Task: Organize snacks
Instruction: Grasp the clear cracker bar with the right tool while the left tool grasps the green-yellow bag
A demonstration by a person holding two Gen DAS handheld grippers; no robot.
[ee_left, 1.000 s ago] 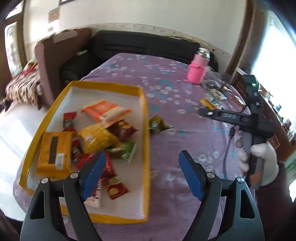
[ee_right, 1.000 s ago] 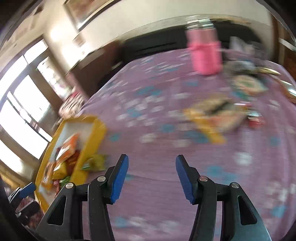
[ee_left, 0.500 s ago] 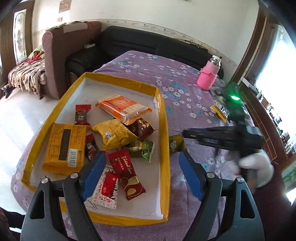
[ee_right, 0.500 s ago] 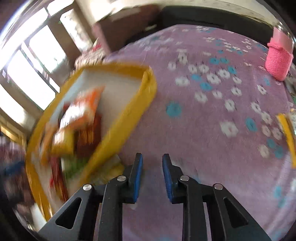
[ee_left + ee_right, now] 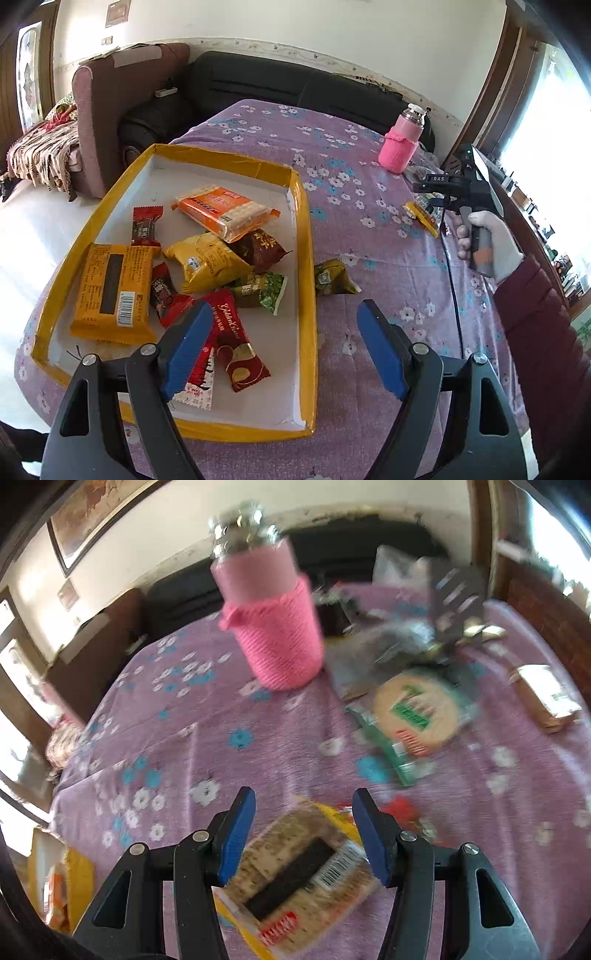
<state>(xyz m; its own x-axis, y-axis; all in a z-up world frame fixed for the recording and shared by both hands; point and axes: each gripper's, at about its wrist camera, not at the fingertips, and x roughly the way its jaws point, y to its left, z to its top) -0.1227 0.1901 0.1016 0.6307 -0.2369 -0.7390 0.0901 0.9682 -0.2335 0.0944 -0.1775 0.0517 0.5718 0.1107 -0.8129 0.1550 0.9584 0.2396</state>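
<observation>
Meanwhile the right gripper [image 5: 303, 830], its jaws opening and gripping nothing, hangs over a yellow cracker pack [image 5: 295, 878] lying on the purple flowered cloth [image 5: 177, 738], while the left gripper [image 5: 284, 347] stays wide open and empty above the yellow-rimmed tray [image 5: 309, 295] of snacks [image 5: 207, 258].

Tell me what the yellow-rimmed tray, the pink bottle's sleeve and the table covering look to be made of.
Tray: probably cardboard, matte white inside, its rim wrapped in glossy yellow tape that shows creases. Bottle sleeve: knitted or crocheted yarn, ribbed rows visible. Table covering: soft, matte purple fabric with printed flowers, likely a fleece-like cloth.
</observation>
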